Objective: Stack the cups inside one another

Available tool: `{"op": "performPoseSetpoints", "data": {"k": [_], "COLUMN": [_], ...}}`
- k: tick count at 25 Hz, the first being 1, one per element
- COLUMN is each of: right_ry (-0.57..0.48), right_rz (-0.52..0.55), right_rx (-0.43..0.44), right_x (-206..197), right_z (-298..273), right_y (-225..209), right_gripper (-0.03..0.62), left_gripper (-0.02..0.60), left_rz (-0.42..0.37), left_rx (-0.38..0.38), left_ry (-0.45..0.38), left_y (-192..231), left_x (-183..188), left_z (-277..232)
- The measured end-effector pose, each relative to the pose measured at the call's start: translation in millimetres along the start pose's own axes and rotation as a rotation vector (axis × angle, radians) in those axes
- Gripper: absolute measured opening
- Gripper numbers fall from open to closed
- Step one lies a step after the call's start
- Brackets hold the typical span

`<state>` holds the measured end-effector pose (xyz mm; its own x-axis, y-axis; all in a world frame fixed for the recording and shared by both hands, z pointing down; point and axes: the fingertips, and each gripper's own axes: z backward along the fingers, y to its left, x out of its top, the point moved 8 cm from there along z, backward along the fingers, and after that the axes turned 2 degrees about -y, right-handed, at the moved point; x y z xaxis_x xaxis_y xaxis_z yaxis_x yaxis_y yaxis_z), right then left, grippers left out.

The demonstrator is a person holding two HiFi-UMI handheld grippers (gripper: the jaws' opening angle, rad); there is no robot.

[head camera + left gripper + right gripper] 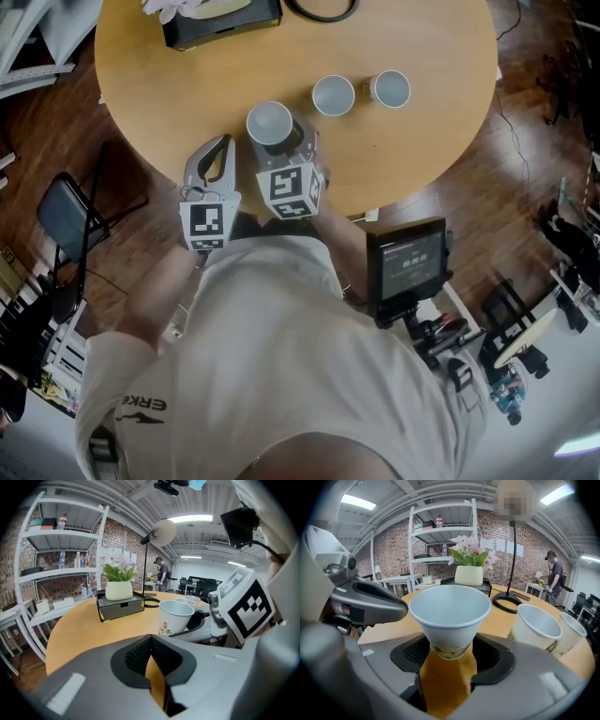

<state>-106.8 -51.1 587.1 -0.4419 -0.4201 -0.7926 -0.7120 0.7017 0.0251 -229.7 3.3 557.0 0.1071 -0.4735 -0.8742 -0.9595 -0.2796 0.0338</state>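
Currently my right gripper [449, 651] is clasping the nearest cup [449, 611] between its jaws; my left gripper [151, 644] is idling, jaws clenched, empty. Next, I judge, I am lifting it squarely over the middle cup [536, 625].

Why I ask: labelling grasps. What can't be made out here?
Right gripper view: whether the right tongs press the nearest cup; its flared wall covers the pads.
Left gripper view: cup print too small; far cups mostly behind it.
Head view: black box cut by top edge.
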Motion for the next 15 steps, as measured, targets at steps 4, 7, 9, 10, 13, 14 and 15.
{"op": "performPoseSetpoints", "data": {"k": [4,7,9,10,13,14,15], "right_ry": [-0.047,-0.086,-0.108,-0.118,-0.147,-0.157,-0.167], "right_rz": [-0.008,-0.016,-0.032,-0.04,-0.05,-0.052,-0.055], "right_rx": [-0.024,-0.056,-0.084,-0.101,-0.158,-0.178,-0.199], "right_x": [11,24,33,36,46,48,51], "right_z": [13,32,48,57,83,91,98], "right_y": [0,-3,-8,-11,-23,-27,-31], "right_gripper": [0.301,0.301,0.301,0.301,0.301,0.301,0.301], "left_gripper": [0.002,0.002,0.002,0.002,0.002,0.002,0.002], "left_rz": [-0.018,-0.031,-0.04,-0.043,-0.054,-0.06,-0.067], "left_rx": [-0.015,-0.035,-0.052,-0.061,-0.092,-0.104,-0.117], "left_ry": [-0.027,-0.055,-0.075,-0.086,-0.123,-0.137,-0.151], "left_y": [1,-3,-9,-12,-25,-30,-35], "left_x": [8,19,29,34,50,56,61], "left_z": [-2,-2,-1,-1,-1,-1,-1]}}
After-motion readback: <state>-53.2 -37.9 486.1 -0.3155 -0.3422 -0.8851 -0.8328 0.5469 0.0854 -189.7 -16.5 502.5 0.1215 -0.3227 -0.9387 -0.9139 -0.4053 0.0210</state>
